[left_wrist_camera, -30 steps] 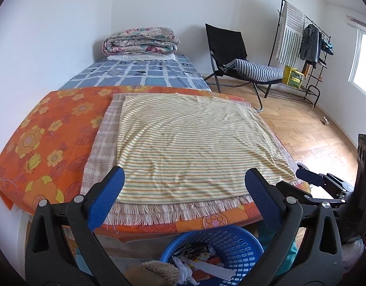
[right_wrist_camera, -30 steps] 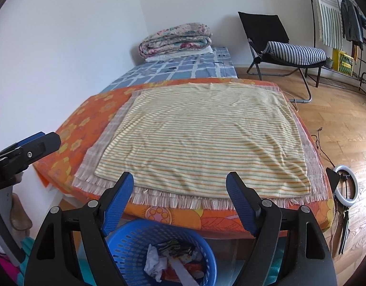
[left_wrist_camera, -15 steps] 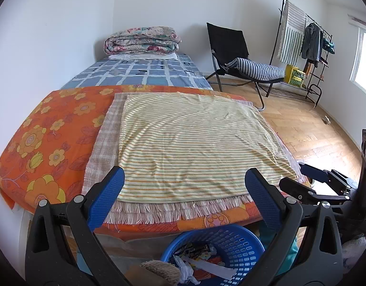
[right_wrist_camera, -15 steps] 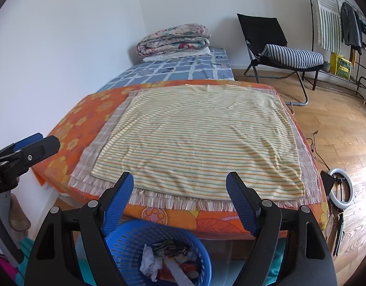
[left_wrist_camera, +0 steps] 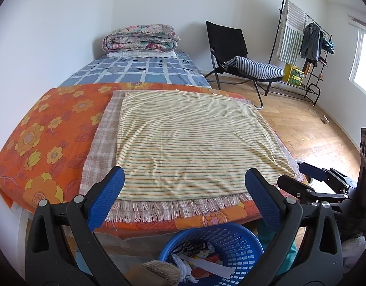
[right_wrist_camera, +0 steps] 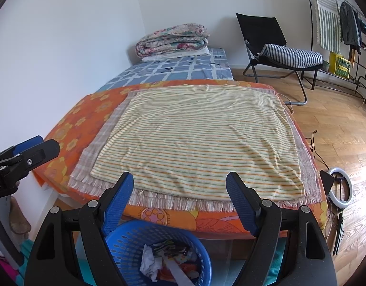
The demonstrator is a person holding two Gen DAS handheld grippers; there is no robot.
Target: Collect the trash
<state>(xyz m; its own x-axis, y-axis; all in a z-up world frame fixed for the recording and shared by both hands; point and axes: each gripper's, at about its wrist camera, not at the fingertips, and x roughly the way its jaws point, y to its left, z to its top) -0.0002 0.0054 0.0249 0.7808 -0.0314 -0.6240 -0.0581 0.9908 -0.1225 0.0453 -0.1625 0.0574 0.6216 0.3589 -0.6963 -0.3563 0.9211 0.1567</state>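
A blue plastic basket [left_wrist_camera: 233,240] [right_wrist_camera: 128,240] stands on the floor at the foot of the bed, holding crumpled paper and wrappers [right_wrist_camera: 168,259] [left_wrist_camera: 197,259]. My left gripper [left_wrist_camera: 185,188] hovers above the basket, open, with nothing between its blue pads. My right gripper [right_wrist_camera: 180,191] is open and empty too, over the basket and the bed's near edge. Each gripper shows at the side of the other's view: the right gripper [left_wrist_camera: 321,186] and the left gripper [right_wrist_camera: 23,152]. I see no loose trash on the striped cloth [left_wrist_camera: 190,143] [right_wrist_camera: 197,143].
The bed carries an orange flowered cover [left_wrist_camera: 44,133], a fringed checked cloth and a folded quilt [left_wrist_camera: 140,38] at the far end. A black chair with a striped cushion [left_wrist_camera: 256,69], a clothes rack [left_wrist_camera: 306,43] and a ring light [right_wrist_camera: 340,186] stand on the wooden floor to the right.
Both views have shifted very slightly; the grippers stay open and in place above the basket.
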